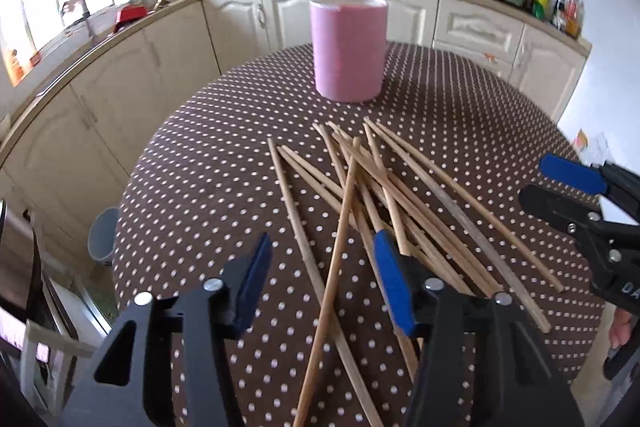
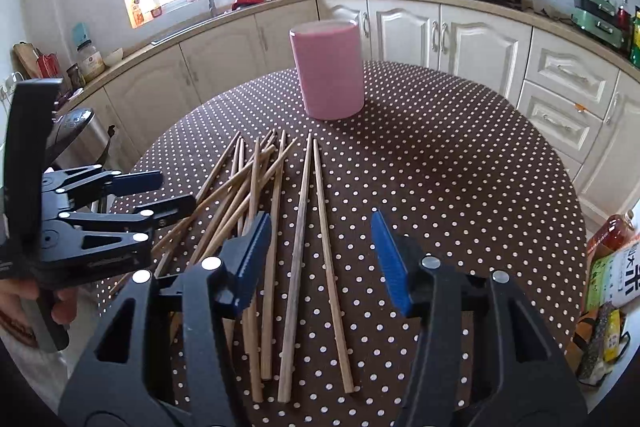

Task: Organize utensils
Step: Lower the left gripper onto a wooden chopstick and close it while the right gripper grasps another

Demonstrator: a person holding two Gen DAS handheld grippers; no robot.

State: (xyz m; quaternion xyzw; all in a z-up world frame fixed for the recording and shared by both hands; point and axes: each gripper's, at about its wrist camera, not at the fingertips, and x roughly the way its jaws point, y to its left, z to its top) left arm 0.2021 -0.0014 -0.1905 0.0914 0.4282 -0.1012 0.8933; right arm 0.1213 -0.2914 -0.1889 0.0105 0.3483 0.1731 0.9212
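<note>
On a round table (image 1: 208, 163) covered in brown polka-dot cloth, wooden chopsticks (image 1: 384, 195) are scattered in a loose pile, just before an upright pink cylindrical holder (image 1: 349, 49). Above them, the left gripper (image 1: 320, 259) and right gripper (image 2: 320, 239) are held partly open, nothing gripped.

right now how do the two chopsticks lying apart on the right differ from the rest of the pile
The two separate chopsticks lie nearly parallel, uncrossed; the piled chopsticks cross and overlap. The pair sits between the right gripper fingers; the pile lies left of them. Both groups are wooden and lie flat on the dotted tablecloth.
</note>
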